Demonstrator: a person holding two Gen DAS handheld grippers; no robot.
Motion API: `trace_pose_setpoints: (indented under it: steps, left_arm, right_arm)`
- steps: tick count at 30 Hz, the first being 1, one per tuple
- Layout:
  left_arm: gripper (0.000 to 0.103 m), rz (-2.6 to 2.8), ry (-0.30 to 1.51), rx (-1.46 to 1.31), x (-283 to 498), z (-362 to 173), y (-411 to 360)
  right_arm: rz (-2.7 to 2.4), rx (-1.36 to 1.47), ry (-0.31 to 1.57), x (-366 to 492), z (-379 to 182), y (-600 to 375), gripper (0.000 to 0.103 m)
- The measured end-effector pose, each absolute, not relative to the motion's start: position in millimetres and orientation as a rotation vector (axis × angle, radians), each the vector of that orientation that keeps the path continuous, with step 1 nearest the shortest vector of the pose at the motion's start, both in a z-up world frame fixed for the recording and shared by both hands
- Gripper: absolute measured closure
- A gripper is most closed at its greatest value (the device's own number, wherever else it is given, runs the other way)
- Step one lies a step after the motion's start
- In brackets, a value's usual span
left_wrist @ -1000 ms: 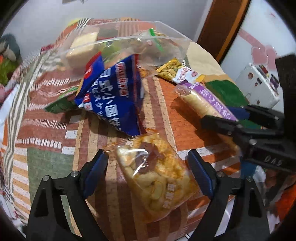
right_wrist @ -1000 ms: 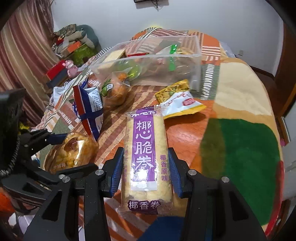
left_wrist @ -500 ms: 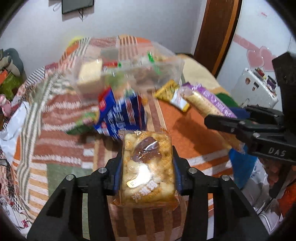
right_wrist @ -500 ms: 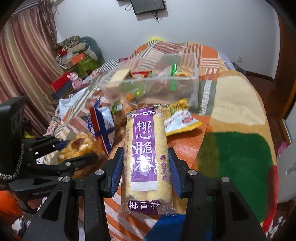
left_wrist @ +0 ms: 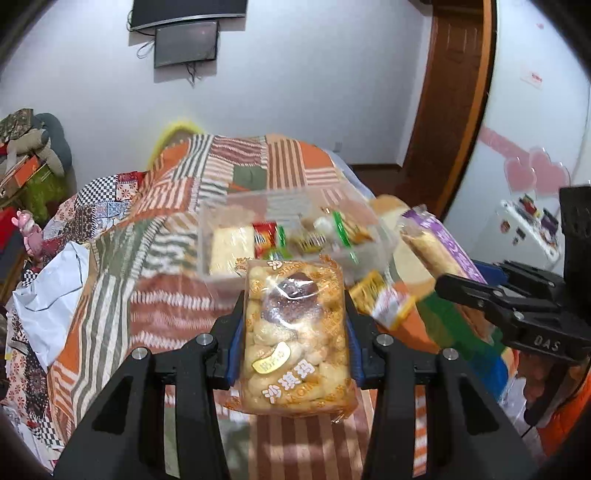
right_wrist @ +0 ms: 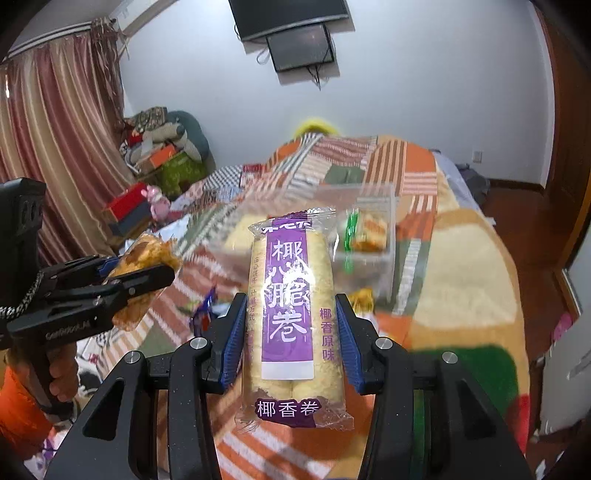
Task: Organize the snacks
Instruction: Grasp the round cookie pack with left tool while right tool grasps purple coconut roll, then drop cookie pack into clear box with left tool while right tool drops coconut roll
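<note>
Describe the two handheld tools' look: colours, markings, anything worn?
Both tools are matte black with blue pads on the fingers and silver screws at the joints. The left tool carries small pale lettering on its side and a speckled cord. The right tool reads "DAS" on its side. An orange sleeve shows behind the left one.

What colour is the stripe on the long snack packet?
Purple, with white writing, on the long snack packet. The right wrist view shows it best.

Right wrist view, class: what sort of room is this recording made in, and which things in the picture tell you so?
Most likely a bedroom in a home. A bed under a patchwork quilt fills the middle, striped curtains hang on the left, and a television is mounted high on the wall.
</note>
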State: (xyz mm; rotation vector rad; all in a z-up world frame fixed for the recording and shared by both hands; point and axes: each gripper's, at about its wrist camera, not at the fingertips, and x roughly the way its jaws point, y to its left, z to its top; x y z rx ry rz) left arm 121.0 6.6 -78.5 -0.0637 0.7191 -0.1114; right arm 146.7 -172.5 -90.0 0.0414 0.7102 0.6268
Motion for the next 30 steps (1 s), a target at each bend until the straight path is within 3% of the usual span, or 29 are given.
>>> trace_pose_setpoints:
  steps: [14,30]
  left_arm:
    - [0.059,-0.025,0.668,-0.098,189.3,-56.8,46.2]
    - [0.059,0.020,0.732,-0.112,274.5,-89.9,64.8]
  right_arm:
    - [0.618,0.069,0.602,196.9,-58.2,-153.4,0.061]
    - [0.625,0.045,0.699,252.7,-93.4,-104.2,0.061]
